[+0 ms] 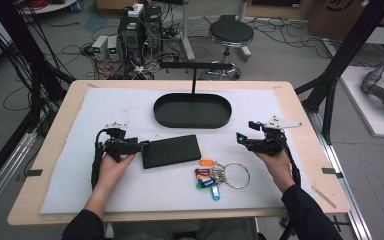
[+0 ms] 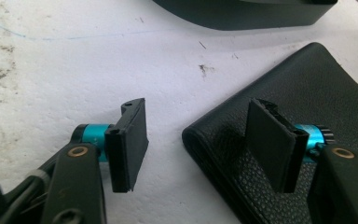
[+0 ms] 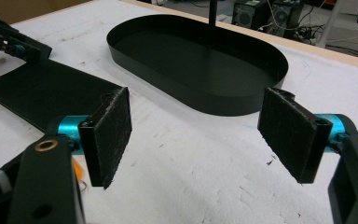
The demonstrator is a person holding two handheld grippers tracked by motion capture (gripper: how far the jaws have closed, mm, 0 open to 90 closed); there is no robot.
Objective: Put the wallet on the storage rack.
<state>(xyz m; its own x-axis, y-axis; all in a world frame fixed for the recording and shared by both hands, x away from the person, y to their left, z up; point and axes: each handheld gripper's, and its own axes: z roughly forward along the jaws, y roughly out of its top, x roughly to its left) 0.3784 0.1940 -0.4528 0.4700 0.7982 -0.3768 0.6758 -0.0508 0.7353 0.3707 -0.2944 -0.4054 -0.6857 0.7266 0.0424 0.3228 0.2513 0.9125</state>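
In the high view, the left gripper (image 1: 139, 145) is held at the left end of a black wallet (image 1: 171, 150) lying mid-table on the white mat (image 1: 80, 180), near of the oval black tray (image 1: 192, 111). The right gripper (image 1: 245, 132) is held open, well right of the wallet, with a key ring (image 1: 223, 175) (coloured tags attached) just near of it.

In the left gripper view, the jaws are spread, one over the wallet's (image 2: 307, 93) rounded edge, the other over bare mat.

In the right gripper view, the jaws are parted above the mat, the tray (image 3: 242, 100) beyond.
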